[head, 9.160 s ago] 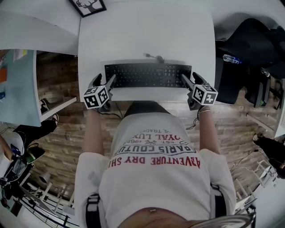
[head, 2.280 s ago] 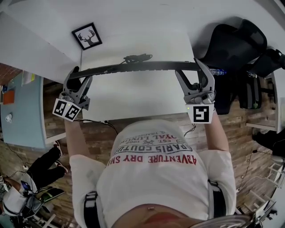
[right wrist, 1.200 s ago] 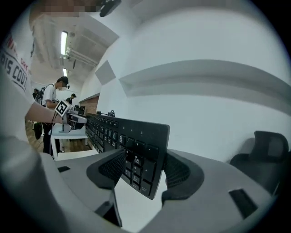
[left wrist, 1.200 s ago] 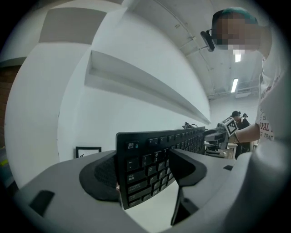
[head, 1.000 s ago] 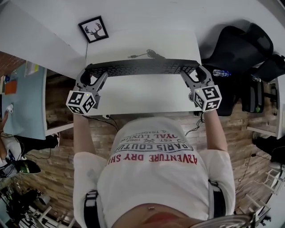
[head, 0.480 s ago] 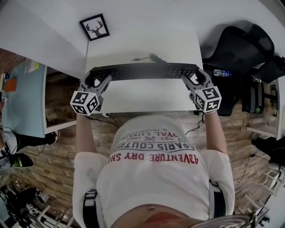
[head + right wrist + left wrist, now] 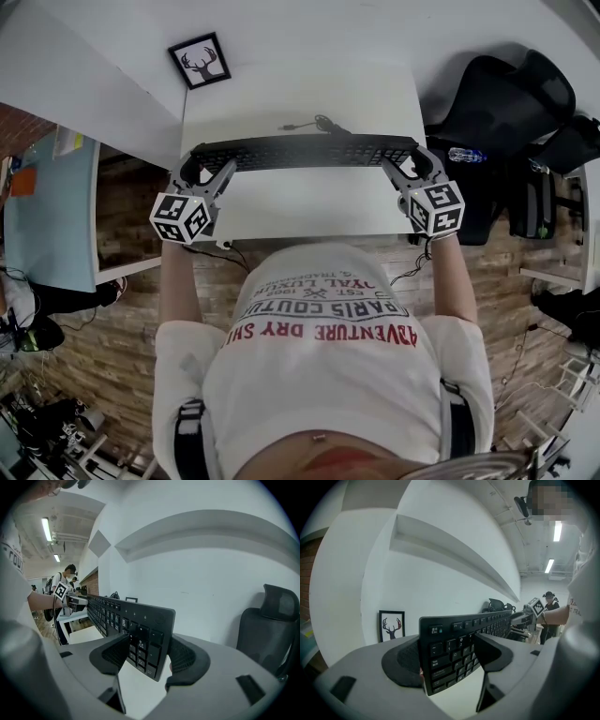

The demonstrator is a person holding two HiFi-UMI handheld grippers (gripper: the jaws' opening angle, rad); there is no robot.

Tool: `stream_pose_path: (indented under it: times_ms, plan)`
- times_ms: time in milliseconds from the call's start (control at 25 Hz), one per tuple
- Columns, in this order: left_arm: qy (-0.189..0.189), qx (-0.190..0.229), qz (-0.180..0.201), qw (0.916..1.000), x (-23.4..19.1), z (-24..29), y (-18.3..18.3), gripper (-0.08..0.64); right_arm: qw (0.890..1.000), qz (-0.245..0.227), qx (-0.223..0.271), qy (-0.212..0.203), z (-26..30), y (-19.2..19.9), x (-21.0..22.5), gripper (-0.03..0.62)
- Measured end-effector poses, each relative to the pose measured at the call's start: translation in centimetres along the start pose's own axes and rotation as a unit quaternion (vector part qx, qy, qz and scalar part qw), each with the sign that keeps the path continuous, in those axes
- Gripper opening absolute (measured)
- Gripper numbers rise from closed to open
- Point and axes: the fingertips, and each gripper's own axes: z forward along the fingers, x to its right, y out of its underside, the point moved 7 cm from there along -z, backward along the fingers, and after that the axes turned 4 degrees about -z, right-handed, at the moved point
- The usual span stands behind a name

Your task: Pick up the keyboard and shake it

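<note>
Keyboard [image 7: 305,150] looks light, stiff and long: your left tongs [image 7: 202,171] and right tongs [image 7: 413,167] each clamp 1 end over the bench [image 7: 309,206]; grip both ends evenly.

Bright, even light comes from ceiling strip lights [image 7: 557,530], which flare white in both gripper views; the white desk [image 7: 300,202] looks nearly washed out from above; the black keyboard [image 7: 305,150] stays dark, its keys dim; shadows are soft; fisheye bending bows the wall shelf [image 7: 454,550]; the gripper views' corners are black.
</note>
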Motion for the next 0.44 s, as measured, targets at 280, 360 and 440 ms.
stream_pose_path:
  times_ms: [280,360,440]
  plan:
    - [0.000,0.001,0.006,1.0000,-0.06,0.11,-0.12,0.328,1.000,0.005,-0.003,0.002,0.12,0.24,-0.02,0.272]
    - [0.001,0.000,0.006,1.0000,-0.18,0.15,-0.13,0.328,1.000,0.006,-0.002,0.002,0.16,0.27,-0.08,0.272]
    - [0.002,-0.002,0.007,1.0000,-0.28,0.20,-0.17,0.328,1.000,0.008,-0.002,0.003,0.15,0.32,-0.13,0.273]
